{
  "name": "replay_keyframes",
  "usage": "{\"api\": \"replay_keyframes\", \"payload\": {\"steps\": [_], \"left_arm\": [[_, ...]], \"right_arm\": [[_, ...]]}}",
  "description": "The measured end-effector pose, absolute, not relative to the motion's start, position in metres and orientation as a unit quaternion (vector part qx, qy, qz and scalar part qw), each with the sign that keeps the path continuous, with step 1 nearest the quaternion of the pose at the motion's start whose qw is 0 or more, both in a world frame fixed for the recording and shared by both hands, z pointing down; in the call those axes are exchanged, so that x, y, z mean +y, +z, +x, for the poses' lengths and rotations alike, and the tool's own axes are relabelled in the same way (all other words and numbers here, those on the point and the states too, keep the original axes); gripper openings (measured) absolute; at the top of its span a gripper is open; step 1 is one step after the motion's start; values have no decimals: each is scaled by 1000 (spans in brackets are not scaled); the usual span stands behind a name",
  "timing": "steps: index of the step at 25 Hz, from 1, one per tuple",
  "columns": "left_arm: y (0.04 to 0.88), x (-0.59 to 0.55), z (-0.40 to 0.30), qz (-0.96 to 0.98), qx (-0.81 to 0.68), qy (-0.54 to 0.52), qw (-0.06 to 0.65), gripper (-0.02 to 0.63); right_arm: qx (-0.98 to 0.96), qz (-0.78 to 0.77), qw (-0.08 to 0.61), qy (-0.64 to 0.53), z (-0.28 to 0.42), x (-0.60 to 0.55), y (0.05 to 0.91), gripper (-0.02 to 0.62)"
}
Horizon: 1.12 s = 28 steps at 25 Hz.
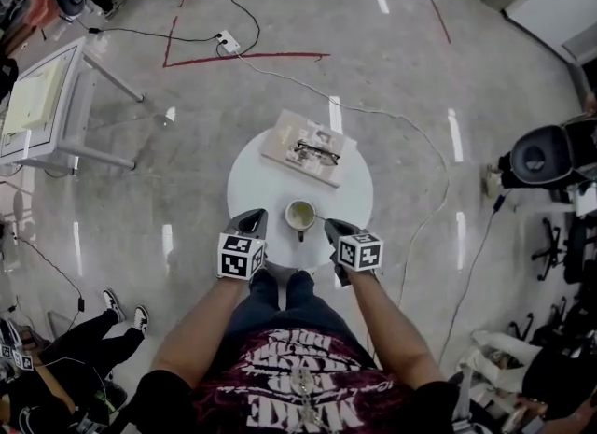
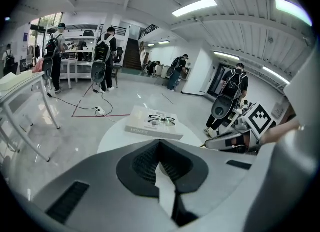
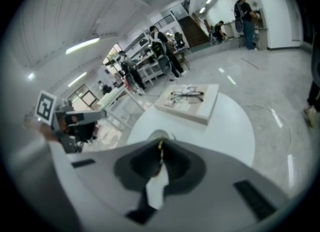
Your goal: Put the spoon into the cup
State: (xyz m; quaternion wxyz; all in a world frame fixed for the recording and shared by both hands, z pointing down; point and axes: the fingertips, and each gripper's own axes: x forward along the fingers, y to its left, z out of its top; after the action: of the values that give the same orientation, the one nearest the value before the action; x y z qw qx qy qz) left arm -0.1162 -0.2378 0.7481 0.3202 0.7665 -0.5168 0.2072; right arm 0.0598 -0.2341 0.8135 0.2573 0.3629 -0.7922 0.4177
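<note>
My right fingers [image 1: 334, 228] are clamped shut on the spoon [image 1: 320, 217], with its tip just beside the cup [image 1: 299, 215] at the near edge of the desk [image 1: 354, 194]. Left fingers [image 1: 253, 222] are closed too, holding nothing, just left of the cup. A book [image 1: 308, 157] with glasses [image 1: 317, 152] sits at the far side.

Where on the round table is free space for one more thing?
Bare table lies left and right of the cup, nearer than the book. The front edge is crowded by the left gripper and right gripper with the spoon.
</note>
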Motion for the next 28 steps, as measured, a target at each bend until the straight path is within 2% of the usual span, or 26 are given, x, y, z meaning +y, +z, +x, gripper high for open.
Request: {"api": "replay_keyframes", "payload": {"steps": [16,26,27,28], "left_arm": [[750,-214,-117,765,-505,217,335,25],[709,-217,-143,773,-514,224,298,25],[705,-215,-147,771,-517,223,297,25],[702,-213,-151,769,-520,223,297,25]], "right_arm": [[-786,353,294,414,45,-235,843,37],[-791,367,333,360,50,-231,854,41],[-793,365,335,354,49,-230,853,63],[-796,363,339,347,49,-229,852,120]]}}
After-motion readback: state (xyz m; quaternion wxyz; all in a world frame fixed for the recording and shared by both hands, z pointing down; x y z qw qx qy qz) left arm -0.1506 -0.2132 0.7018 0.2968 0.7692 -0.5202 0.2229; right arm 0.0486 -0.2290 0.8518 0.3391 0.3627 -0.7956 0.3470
